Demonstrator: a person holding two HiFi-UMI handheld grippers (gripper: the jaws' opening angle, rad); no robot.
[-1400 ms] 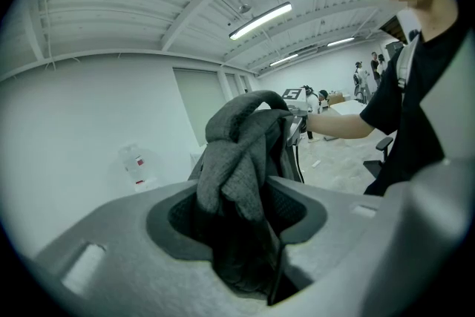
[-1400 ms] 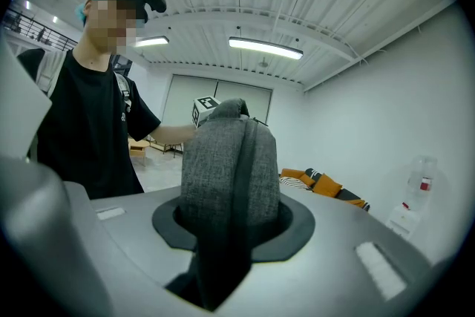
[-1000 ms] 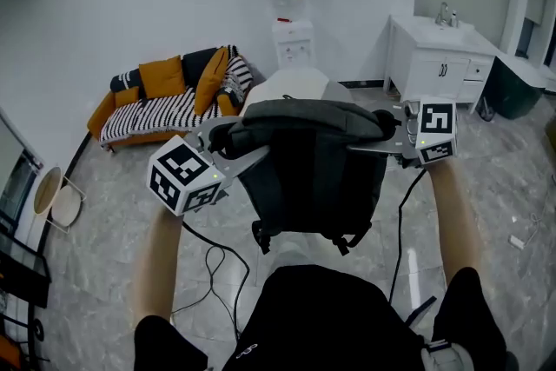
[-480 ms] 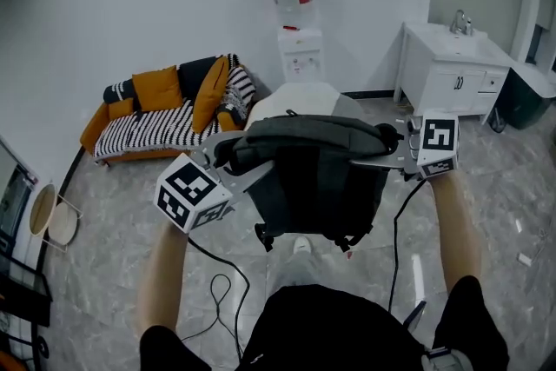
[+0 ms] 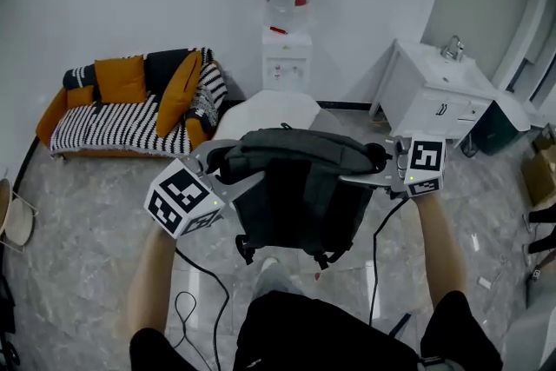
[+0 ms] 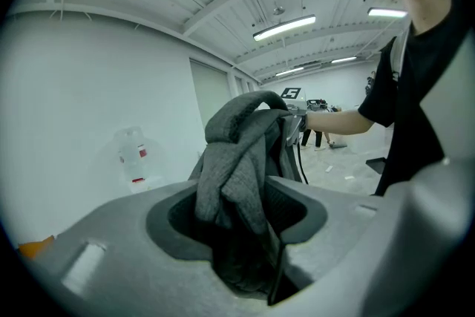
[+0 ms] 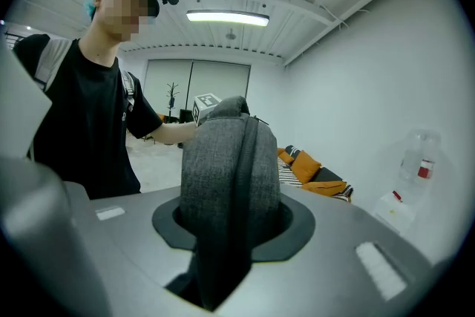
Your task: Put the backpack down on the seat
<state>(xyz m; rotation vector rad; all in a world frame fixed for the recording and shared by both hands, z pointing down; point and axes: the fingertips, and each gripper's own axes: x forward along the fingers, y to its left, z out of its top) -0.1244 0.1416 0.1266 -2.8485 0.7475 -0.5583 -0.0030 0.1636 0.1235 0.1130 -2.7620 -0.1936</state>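
Note:
A dark grey backpack [image 5: 295, 187] hangs in the air in front of me, carried by its top between both grippers. My left gripper [image 5: 224, 162] is shut on a bunched fold of the backpack's fabric [image 6: 237, 182]. My right gripper [image 5: 369, 169] is shut on a padded grey strap [image 7: 223, 182]. A white rounded seat [image 5: 269, 110] stands on the floor just beyond the backpack, partly hidden by it. The bag's loose straps dangle below it.
An orange and striped sofa [image 5: 130, 104] stands at the left wall. A water dispenser [image 5: 287, 39] is behind the seat, and a white sink cabinet [image 5: 434, 96] at the right. Black cables [image 5: 204, 291] trail over the marble floor by my feet.
Both grippers have carried the backpack across the room, keeping their hold. The sofa has slid left in the head view, and the seat sits a little lower and further left behind the bag.

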